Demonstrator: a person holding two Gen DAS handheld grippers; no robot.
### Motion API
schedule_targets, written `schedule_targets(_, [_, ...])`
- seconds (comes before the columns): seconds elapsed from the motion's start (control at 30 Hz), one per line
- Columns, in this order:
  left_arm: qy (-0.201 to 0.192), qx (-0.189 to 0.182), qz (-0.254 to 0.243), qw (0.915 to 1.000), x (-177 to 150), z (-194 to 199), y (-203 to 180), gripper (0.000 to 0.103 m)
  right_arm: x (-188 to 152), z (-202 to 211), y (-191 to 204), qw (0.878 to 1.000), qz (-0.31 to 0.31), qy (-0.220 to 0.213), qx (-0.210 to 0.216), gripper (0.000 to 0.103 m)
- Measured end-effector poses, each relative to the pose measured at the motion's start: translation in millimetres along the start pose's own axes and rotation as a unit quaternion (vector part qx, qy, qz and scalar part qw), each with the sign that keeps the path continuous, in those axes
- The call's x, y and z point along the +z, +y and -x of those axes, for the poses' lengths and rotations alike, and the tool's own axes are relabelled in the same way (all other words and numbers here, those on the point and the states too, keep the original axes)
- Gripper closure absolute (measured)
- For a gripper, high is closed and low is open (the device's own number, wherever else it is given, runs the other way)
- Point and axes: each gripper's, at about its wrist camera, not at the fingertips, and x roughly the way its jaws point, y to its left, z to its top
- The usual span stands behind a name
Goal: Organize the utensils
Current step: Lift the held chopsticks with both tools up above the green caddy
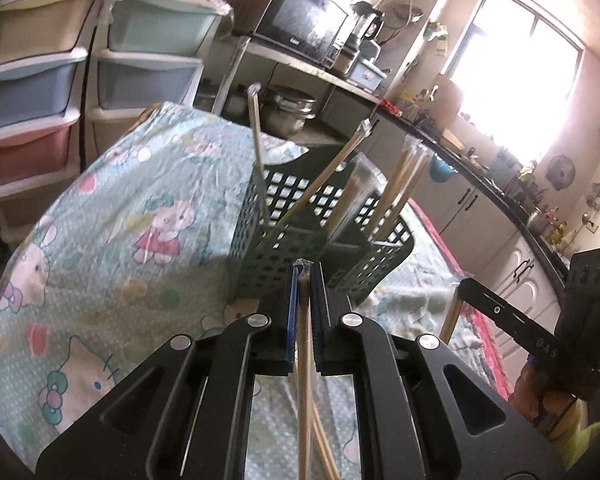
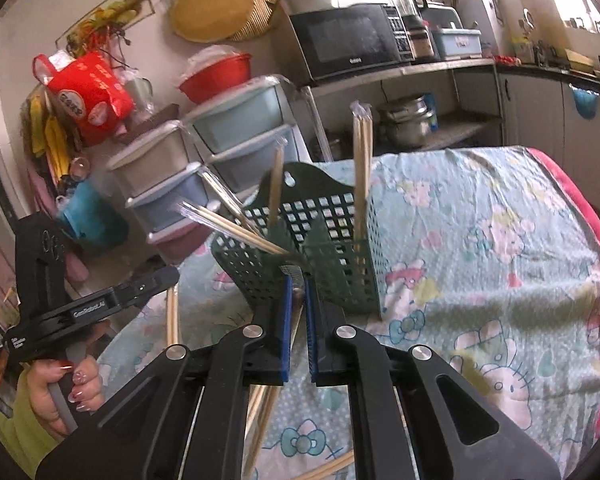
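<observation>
My left tool [image 1: 305, 270] is clamped on a wrapped chopstick pair [image 1: 306, 380], bottom centre; my right tool [image 2: 296, 276] likewise grips another pair [image 2: 274, 404]. Mid-frame, the green basket [image 1: 260, 240] on the tabletop [image 1: 100, 220] holds several upright pairs.

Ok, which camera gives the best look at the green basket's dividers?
The left wrist view: it looks down into the green basket, so the dividers between wrapped chopsticks show. The right wrist view shows mainly its outer mesh walls and hanging tab.
</observation>
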Motion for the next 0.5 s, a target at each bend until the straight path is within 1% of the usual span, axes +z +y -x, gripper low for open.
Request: schedule_targets(0.5, [-0.039, -0.018, -0.017, 0.9990, 19.8, 21.4, -19.3, 0.100, 11.9, 21.2, 17.0, 0.999, 0.024, -0.036, 0.004, 0.097])
